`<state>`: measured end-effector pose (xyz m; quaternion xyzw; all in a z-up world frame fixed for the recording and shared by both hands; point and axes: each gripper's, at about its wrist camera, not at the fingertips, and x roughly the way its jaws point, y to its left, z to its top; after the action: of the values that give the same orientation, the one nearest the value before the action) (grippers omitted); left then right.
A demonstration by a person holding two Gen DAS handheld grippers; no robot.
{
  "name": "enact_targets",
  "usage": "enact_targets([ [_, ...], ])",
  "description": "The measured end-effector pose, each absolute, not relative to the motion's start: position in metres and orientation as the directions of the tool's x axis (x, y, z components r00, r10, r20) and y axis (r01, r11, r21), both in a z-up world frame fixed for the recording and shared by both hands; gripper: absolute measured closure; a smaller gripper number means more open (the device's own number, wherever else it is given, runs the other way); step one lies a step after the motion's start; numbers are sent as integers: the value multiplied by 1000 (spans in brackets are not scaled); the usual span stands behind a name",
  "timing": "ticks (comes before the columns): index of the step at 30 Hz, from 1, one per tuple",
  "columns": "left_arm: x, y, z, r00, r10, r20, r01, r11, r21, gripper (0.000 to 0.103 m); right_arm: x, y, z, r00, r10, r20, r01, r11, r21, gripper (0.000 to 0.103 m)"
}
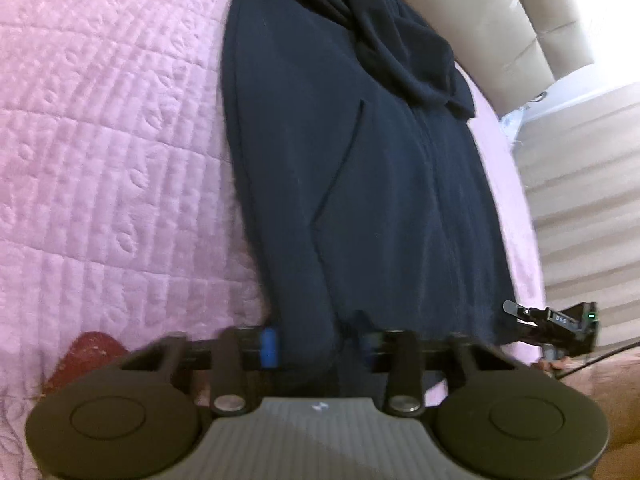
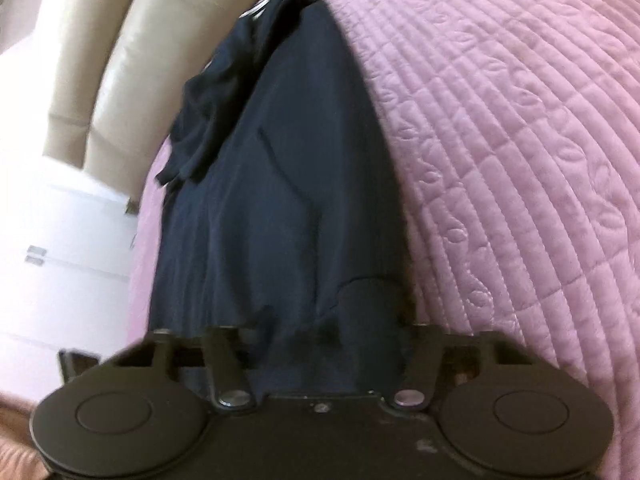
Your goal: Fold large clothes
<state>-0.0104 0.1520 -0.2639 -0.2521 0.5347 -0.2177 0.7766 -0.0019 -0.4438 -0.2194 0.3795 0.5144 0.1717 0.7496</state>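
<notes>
Along the bed's edge nearest the beige headboard (image 1: 500,12), a navy hooded garment (image 1: 360,168) lies lengthwise on the pink quilt (image 1: 112,128), already narrowed to a long strip with its sides apparently turned in and the hood (image 1: 400,40) bunched at the far end. Judgement: lengthwise folds done; the crosswise fold, hem toward hood, remains.

Left gripper (image 1: 316,346): fingers apart, blue pads at the near hem, cloth lying between them; a grip isn't confirmed. Right gripper (image 2: 320,336): tips lost against dark cloth and blur, so I cannot tell how its jaws stand. From the left wrist view it (image 1: 552,320) sits at the hem's other corner.

Sleeves not visible, presumably tucked under. Near hem hidden behind both gripper bodies. Dark red patch (image 1: 88,356) on the quilt at lower left, unidentified. Both views motion-blurred.
</notes>
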Motion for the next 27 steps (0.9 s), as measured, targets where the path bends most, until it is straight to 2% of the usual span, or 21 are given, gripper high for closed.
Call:
enact_targets([
  [1,-12,151,-262,350,-592,-726,77,791,-607,89,-3,-445,-219,437,624,-648,160,655,738,87],
  [4,-21,147,-248,420,-557,-716,130,818,-560,92,-10,-454,-207,509,605,-612,168,628,760,90],
  [16,-26,155,-178,623,-522,-582,159,813,-560,92,8,-457,-133,640,630,-441,19,561,828,91],
  [19,-19,152,-158,647,-531,-548,176,803,-570,92,22,-460,-119,660,656,-367,-15,500,866,91],
  [23,4,157,-133,691,-548,-471,184,763,-619,92,59,-460,-103,684,666,-298,-17,423,906,91],
  [27,48,149,-93,748,-521,-410,225,781,-583,92,110,-457,-71,707,665,-238,-79,409,909,91],
])
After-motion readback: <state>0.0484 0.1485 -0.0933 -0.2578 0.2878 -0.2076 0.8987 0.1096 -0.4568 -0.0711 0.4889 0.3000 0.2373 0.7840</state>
